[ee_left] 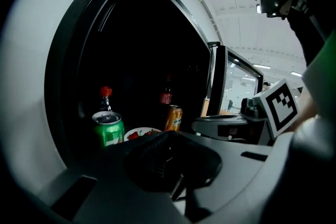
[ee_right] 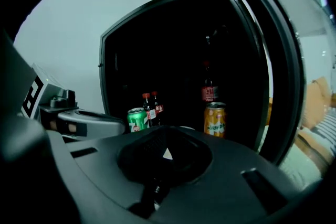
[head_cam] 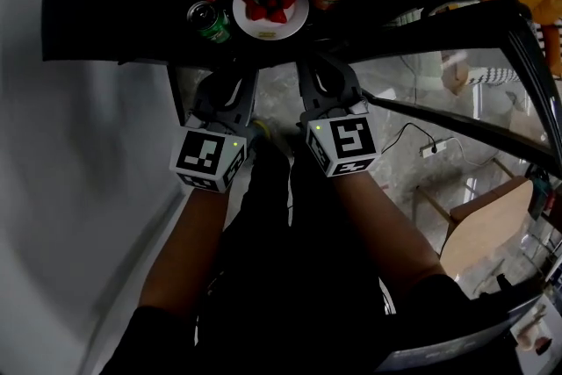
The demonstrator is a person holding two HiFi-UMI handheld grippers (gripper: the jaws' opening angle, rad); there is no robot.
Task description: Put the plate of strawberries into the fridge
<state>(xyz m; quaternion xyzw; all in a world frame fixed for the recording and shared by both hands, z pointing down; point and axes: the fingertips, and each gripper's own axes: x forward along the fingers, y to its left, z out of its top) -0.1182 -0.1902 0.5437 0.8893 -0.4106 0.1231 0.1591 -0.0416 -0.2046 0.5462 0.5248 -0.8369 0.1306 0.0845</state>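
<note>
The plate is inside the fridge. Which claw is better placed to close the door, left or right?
Right, probably. The open door stands nearer the right claw; the left claw is farther from it. Both claws are shut and empty.

Our dark fridge shelf point(head_cam: 149, 35) and what stands on it

Near the front edge we see a round white plate of red strawberries point(head_cam: 271, 7). A green drinks can point(head_cam: 209, 20) stands upright just beside it on the left. An orange drinks can point(ee_right: 214, 119) stands to the plate's right. Behind the green can we make out dark bottles with red caps point(ee_right: 150, 107), and behind the orange can a dark bottle with a red label point(ee_right: 210, 89).
</note>
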